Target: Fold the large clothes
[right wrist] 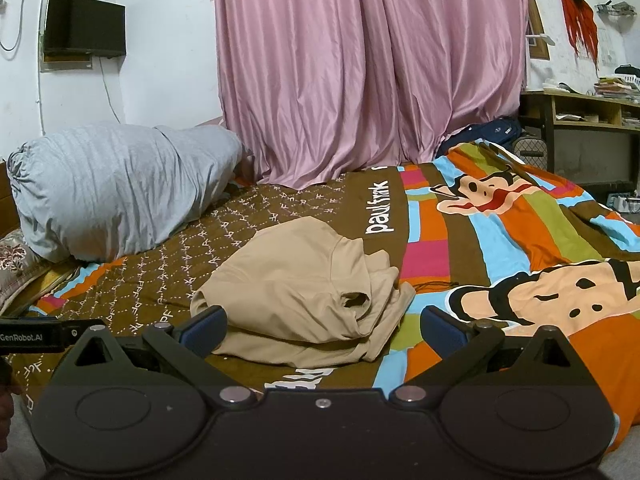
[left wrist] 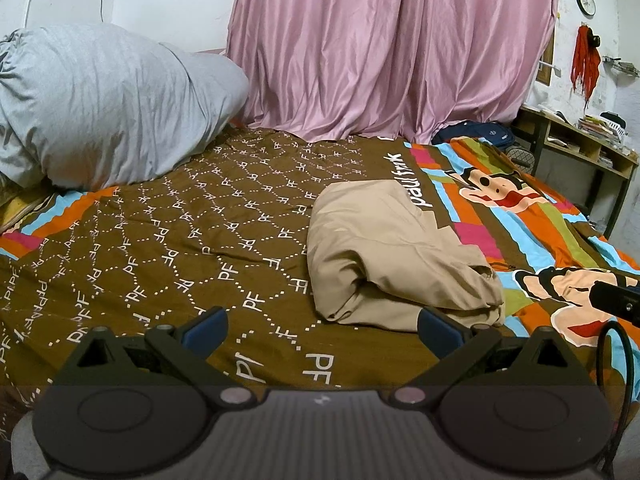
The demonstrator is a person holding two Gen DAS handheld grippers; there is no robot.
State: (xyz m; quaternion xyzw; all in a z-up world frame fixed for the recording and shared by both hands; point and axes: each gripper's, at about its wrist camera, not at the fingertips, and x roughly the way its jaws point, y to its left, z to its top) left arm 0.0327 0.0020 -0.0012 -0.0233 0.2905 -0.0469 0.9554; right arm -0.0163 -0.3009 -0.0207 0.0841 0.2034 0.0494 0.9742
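Your left tongs (left wrist: pixel 322 326) stand wide apart with nothing between them, held above the bedspread (left wrist: pixel 160 240). The beige garment (left wrist: pixel 396 256), already gathered into a thick folded bundle, lies at about one o'clock from them, its near edge just past the right blue fingertip (left wrist: pixel 438 326), not touching as far as the view shows.

Your right tongs (right wrist: pixel 322 326) are also spread wide and empty. From that side, the garment (right wrist: pixel 304 292) sits at about eleven to twelve o'clock, its near corner passing behind the left blue fingertip (right wrist: pixel 204 326); you cannot tell whether cloth and pad meet.

The bundle rests on the brown patterned part of the bedspread (right wrist: pixel 540 240), beside the striped cartoon panel. A grey pillow (left wrist: pixel 104 104) lies well apart at ten o'clock, before the pink curtain (left wrist: pixel 392 48).

The bundle's inner layers are hidden. The other gripper's body is cut off at each frame's edge.
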